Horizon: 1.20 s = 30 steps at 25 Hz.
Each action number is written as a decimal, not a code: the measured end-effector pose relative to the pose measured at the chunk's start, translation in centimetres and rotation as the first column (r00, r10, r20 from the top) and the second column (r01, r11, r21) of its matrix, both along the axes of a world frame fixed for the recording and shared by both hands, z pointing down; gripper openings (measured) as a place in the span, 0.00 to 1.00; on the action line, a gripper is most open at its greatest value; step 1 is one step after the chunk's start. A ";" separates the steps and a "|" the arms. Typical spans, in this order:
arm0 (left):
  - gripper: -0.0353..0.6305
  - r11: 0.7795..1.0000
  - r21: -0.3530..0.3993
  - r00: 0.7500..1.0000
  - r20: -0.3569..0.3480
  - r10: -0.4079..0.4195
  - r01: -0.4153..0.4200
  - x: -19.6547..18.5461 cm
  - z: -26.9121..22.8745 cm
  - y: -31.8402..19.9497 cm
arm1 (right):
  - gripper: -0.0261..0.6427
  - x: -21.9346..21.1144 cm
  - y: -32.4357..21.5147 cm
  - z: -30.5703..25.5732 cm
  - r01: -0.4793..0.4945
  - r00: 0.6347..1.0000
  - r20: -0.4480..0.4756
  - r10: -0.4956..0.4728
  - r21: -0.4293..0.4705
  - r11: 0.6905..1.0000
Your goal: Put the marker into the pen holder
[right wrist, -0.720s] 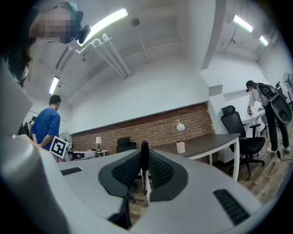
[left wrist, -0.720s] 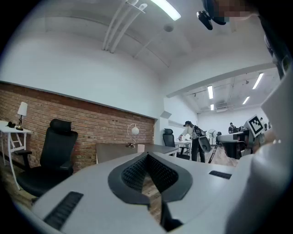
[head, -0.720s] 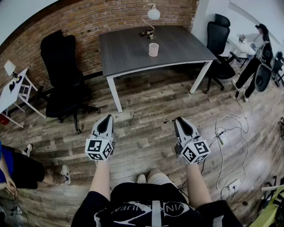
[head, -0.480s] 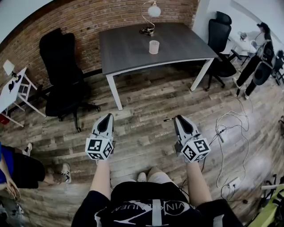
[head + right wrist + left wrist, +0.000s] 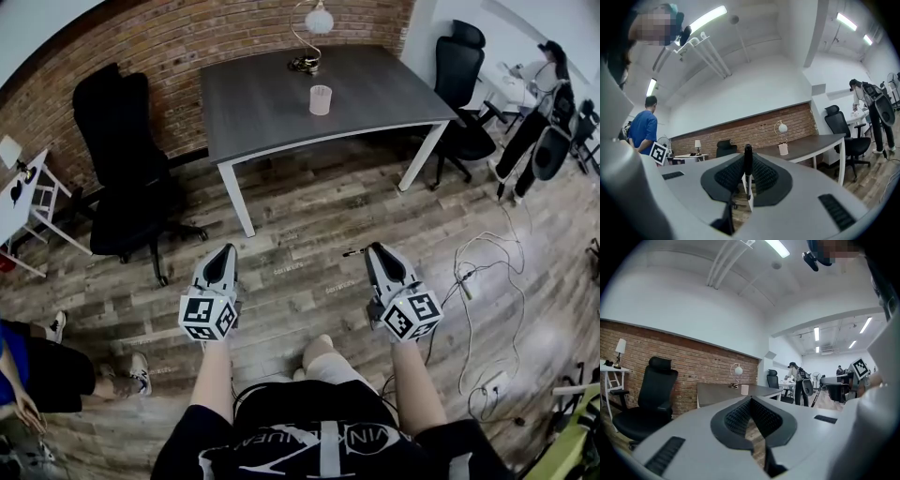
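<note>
A pale pink pen holder (image 5: 321, 99) stands on the dark grey table (image 5: 262, 117), in front of a small lamp (image 5: 314, 23). My two grippers hang over the wooden floor, well short of the table. My right gripper (image 5: 375, 249) is shut on a black marker (image 5: 354, 252), which sticks out to the left of its tips. In the right gripper view the marker (image 5: 748, 165) stands upright between the pads, and the pen holder (image 5: 783, 149) shows far ahead. My left gripper (image 5: 225, 249) is shut with nothing in it. The pen holder (image 5: 744, 389) is small and distant in the left gripper view.
A black office chair (image 5: 122, 159) stands left of the table and another (image 5: 464, 84) at its right end. Cables (image 5: 487, 272) trail over the floor at the right. One person (image 5: 539, 103) stands at the far right, another (image 5: 28, 366) at the lower left beside a white side table (image 5: 19, 187).
The table and chairs have slid a little left in the head view, and a foot has come forward between the grippers. Both grippers keep their pose; the marker stays held.
</note>
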<state>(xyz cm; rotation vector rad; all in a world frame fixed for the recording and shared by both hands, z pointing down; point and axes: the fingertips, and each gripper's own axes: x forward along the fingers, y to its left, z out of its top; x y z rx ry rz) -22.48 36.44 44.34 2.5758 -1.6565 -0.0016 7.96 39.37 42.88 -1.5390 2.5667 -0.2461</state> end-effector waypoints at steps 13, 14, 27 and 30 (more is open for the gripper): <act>0.07 1.000 0.001 1.000 0.001 -0.029 0.029 -0.9 -0.4 -8.1 | 0.12 0.9 -9.5 -0.3 -0.037 0.997 0.064 0.037 -0.005 0.999; 0.07 0.999 -0.001 0.999 0.002 -0.032 0.032 -1.0 -0.4 -8.7 | 0.12 1.0 -10.4 -0.3 -0.039 0.997 0.069 0.039 -0.006 0.999; 0.07 0.997 -0.039 0.998 0.007 -0.062 0.062 -1.0 -0.1 -18.4 | 0.12 1.2 -21.4 0.1 -0.016 0.997 0.080 0.020 -0.047 0.999; 0.07 0.996 -0.047 0.998 0.006 -0.069 0.069 -0.7 0.1 -20.9 | 0.12 1.4 -24.2 0.3 -0.010 0.996 0.083 0.015 -0.056 0.998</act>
